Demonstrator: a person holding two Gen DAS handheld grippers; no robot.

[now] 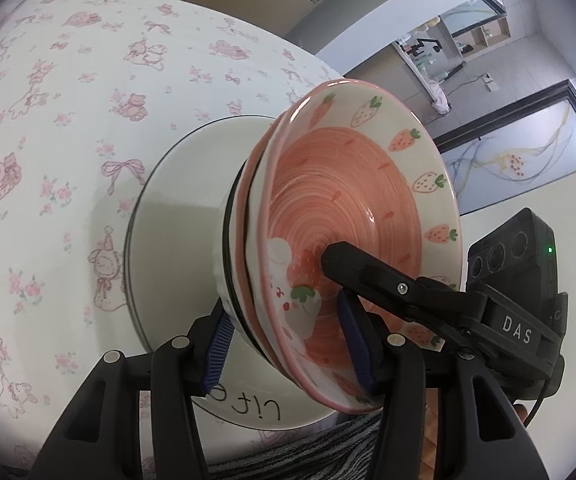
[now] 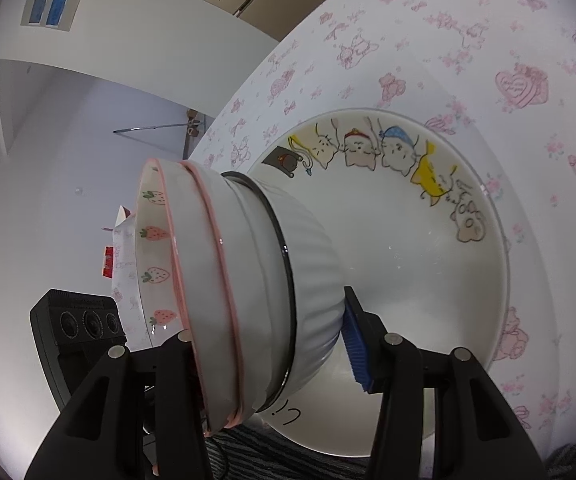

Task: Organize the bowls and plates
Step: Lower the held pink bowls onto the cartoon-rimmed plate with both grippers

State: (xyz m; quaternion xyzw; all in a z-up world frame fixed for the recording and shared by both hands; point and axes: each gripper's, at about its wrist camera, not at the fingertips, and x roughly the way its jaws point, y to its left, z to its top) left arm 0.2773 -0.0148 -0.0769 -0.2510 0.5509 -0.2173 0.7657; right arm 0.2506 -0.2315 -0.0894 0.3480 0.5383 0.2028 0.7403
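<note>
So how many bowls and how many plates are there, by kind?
Strawberry bowls: 2, nested
White ribbed bowl: 1, under them
Cat plate: 1, under the stack
Total: 4 dishes, with both grippers, left and right, clamped on the bowl stack.

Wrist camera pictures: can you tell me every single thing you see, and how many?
pink strawberry-pattern ceramic bowls: two, pink and cream, nested together on top of the bowl stack
white ribbed ceramic bowl with a dark rim: one, white, bottom of the bowl stack, over the plate
large white plate with cartoon cats: one, white, on the tablecloth under the bowls
white tablecloth with pink bows and hearts: one, covers the table
grey striped fabric: one, at the near edge below the plate
left gripper: one, black with blue pads, clamped across the bowl stack's wall
right gripper: one, black with blue pads, clamped on the stack's opposite side
</note>
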